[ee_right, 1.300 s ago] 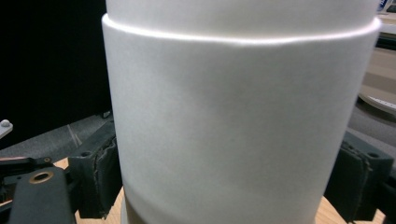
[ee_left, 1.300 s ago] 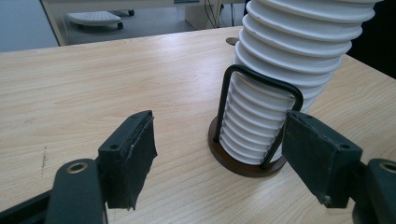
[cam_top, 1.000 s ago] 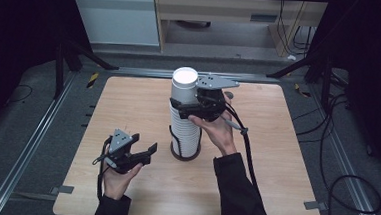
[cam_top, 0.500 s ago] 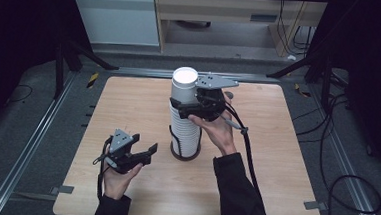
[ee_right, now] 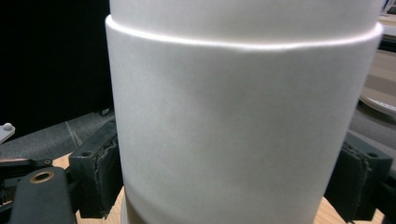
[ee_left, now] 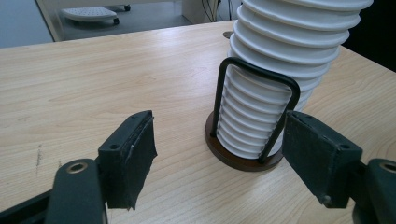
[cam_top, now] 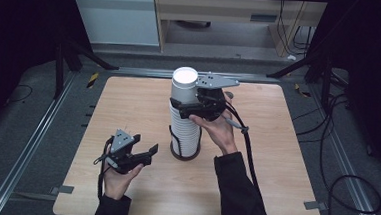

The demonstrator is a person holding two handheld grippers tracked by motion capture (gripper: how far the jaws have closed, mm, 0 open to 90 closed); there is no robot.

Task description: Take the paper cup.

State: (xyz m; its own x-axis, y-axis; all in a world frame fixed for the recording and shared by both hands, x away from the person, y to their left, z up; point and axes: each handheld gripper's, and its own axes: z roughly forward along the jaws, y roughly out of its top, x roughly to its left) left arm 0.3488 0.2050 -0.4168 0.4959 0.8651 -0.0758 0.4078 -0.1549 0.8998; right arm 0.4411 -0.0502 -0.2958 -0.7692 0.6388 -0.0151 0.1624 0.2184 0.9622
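Cup stack (cam_top: pixel 185 122) stands in its holder (cam_top: pixel 183 154) between the right gripper's (cam_top: pixel 191 107) jaws, ahead of the left gripper (cam_top: pixel 148 152).

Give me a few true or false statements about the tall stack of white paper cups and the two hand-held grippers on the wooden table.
1. The right gripper is clamped on the top white paper cup of the stack. True.
2. The left gripper grips the stack's dark round base. False: its jaws stand open with nothing between the pads, short of the base.
3. A black wire loop rises from the base alongside the tall stack of white paper cups. True.
4. The stack lies on its side on the light wooden table. False: it stands upright.
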